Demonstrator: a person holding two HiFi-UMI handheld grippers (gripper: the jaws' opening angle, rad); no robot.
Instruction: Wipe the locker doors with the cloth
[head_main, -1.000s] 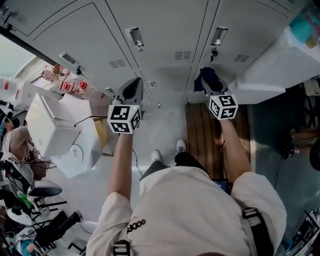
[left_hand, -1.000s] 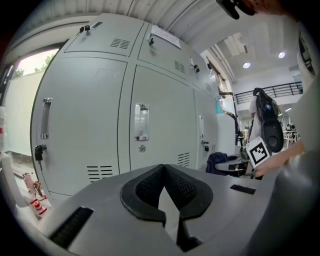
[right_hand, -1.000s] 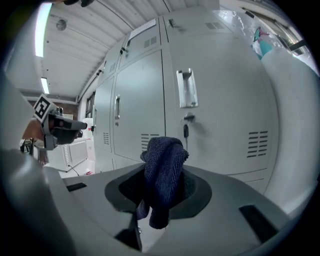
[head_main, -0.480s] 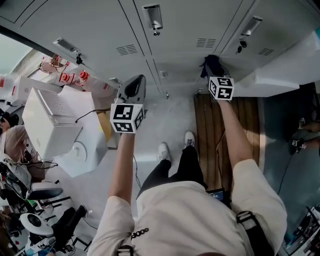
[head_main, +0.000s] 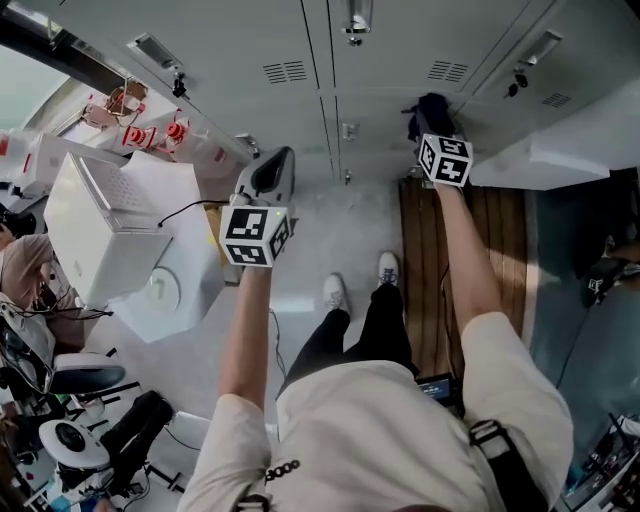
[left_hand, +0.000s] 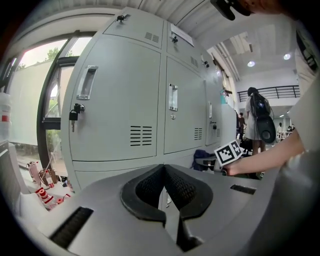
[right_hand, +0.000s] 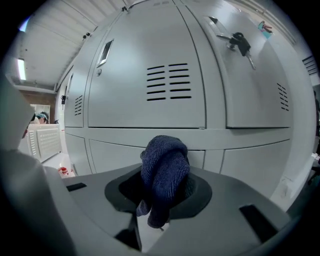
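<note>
Grey locker doors (head_main: 400, 40) fill the top of the head view and stand close ahead in the right gripper view (right_hand: 145, 100). My right gripper (head_main: 430, 125) is stretched out to the lower row of doors and is shut on a bunched dark blue cloth (right_hand: 165, 172). The cloth (head_main: 428, 108) is at or very near the door face. My left gripper (head_main: 276, 160) hangs back from the lockers at mid-left. Its jaws (left_hand: 163, 170) are shut with nothing between them, and the lockers (left_hand: 117, 105) are farther off in its view.
A white box-like appliance (head_main: 100, 235) stands on the floor at left, with red-and-white items (head_main: 150, 135) behind it. A wooden slatted platform (head_main: 420, 250) lies under my right arm. Keys (right_hand: 241, 42) hang in one lock. A person with a backpack (left_hand: 257, 117) stands far right.
My right gripper has reached farther toward the lockers with the cloth held in it. The person has stepped forward. The left gripper has stayed about where it was.
</note>
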